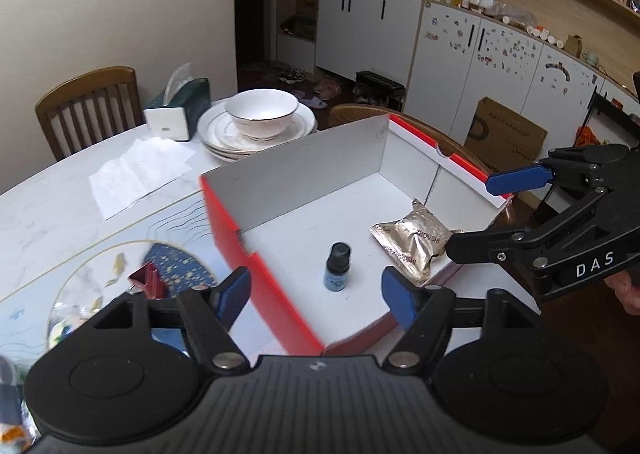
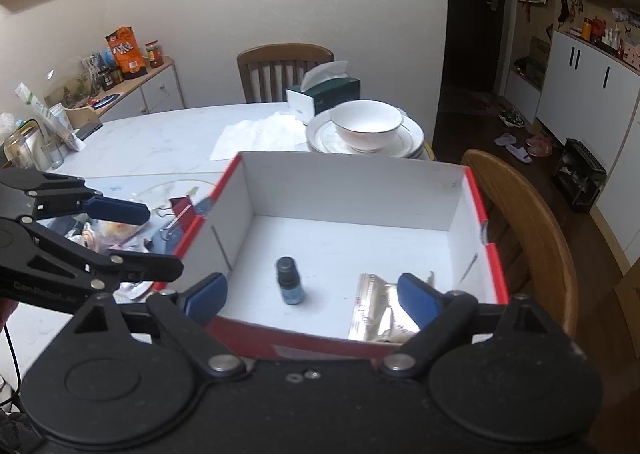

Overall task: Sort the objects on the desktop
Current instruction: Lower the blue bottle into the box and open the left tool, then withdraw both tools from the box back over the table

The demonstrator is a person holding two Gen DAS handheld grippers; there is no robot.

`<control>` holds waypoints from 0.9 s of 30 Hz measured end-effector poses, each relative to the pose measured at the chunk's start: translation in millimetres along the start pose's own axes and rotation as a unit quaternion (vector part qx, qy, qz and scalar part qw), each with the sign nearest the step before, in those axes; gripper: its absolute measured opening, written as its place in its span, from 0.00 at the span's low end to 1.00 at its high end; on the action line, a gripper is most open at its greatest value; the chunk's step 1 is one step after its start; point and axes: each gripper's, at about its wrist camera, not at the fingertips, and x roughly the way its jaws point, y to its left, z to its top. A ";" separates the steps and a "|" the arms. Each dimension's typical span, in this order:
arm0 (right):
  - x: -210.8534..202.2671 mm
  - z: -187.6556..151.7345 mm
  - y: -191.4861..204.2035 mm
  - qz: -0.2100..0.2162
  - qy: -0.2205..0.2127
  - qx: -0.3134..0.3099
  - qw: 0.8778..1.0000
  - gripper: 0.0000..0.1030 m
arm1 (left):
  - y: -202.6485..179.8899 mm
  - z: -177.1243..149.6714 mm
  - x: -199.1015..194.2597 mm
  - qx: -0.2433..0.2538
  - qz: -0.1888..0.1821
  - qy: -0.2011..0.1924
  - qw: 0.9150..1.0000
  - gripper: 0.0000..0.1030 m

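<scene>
Over the red-and-white box (image 1: 224, 213) we hold both grippers, and both are released with nothing between their blue pads. Our left gripper (image 1: 316, 294) hangs above the box's near left corner, and our right gripper (image 2: 312, 296) hangs above its near edge. Inside, on the white floor, a small dark bottle (image 2: 289, 281) stands upright, and a silver foil packet (image 1: 410, 250) lies near it, apart from it.

What is left to sort lies to the left of the box on the patterned mat (image 1: 100, 246): a red binder clip (image 2: 182, 209) just beside the box wall, and a blurred heap of small items (image 2: 108, 232) we cannot name.

We judge the next pick belongs to the left side. We should lift clear of the wall before swinging out, approach the clip from above, and close on its body, not its wire handles, which would likely swivel. On the drop we should aim for bare floor so the bottle is not toppled.
</scene>
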 end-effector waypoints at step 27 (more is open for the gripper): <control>54.9 -0.5 158.1 0.001 0.028 0.009 1.000 0.91 | 171.7 -95.3 -79.3 -0.071 0.045 -0.012 0.996 1.00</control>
